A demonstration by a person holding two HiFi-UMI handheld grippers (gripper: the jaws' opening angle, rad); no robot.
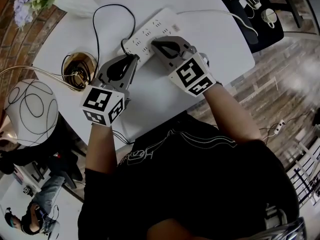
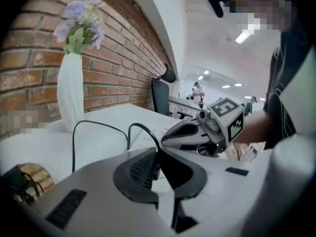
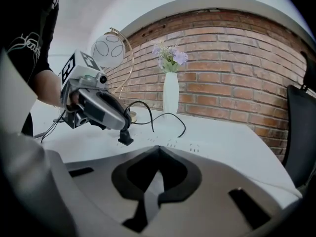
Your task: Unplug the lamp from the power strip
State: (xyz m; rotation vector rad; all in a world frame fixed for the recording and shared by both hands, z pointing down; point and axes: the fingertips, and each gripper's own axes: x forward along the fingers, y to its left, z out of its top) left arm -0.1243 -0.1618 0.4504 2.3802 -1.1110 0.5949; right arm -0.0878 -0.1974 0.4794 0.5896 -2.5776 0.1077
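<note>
A white power strip (image 1: 161,25) lies on the round white table (image 1: 220,44). My left gripper (image 1: 133,59) is shut on the lamp's black plug (image 3: 125,138) at the strip's near-left end; the plug stands upright on the strip's face, and whether its pins are in a socket is hidden. The black cord (image 1: 97,29) loops from the plug back toward the lamp's gold base (image 1: 79,70). The lamp's white globe (image 1: 30,105) hangs past the table's left edge. My right gripper (image 1: 154,43) is shut with nothing in it, its tips down on the strip (image 3: 173,143) beside the plug.
A white vase (image 1: 75,3) with purple flowers stands at the back left by the brick wall. The strip's white cable (image 1: 215,13) runs off to the right. A dark table (image 1: 250,14) with cables stands at the upper right. A person sits at the lower left.
</note>
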